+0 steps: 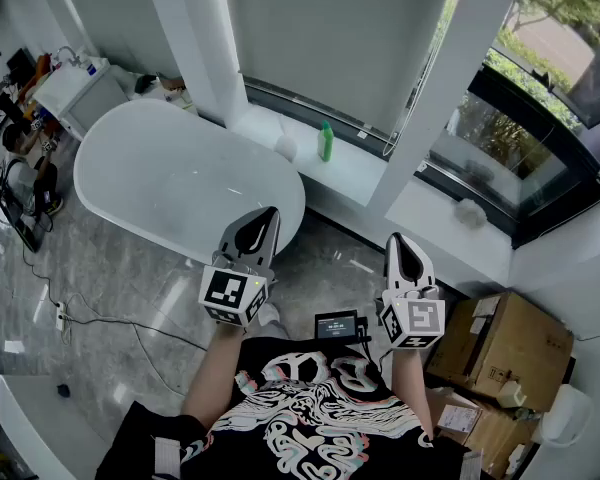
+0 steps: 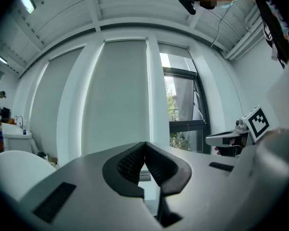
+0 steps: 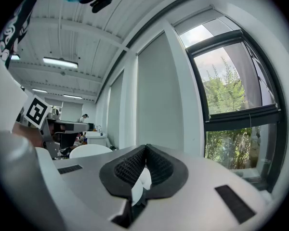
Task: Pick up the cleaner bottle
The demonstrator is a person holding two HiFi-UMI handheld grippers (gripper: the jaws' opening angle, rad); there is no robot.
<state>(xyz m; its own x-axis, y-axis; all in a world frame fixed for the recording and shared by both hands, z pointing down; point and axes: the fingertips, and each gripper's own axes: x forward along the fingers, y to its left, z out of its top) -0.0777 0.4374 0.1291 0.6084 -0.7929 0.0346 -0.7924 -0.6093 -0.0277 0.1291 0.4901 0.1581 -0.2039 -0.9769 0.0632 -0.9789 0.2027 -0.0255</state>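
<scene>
- Bright daylight enters through the window [image 1: 520, 158] and glares off the white sill [image 1: 350, 173] below it.
- Both gripper views bend strongly toward dark, rounded edges.

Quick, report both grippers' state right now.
Left gripper: closed, holding nothing.
Right gripper: closed, holding nothing.
</scene>
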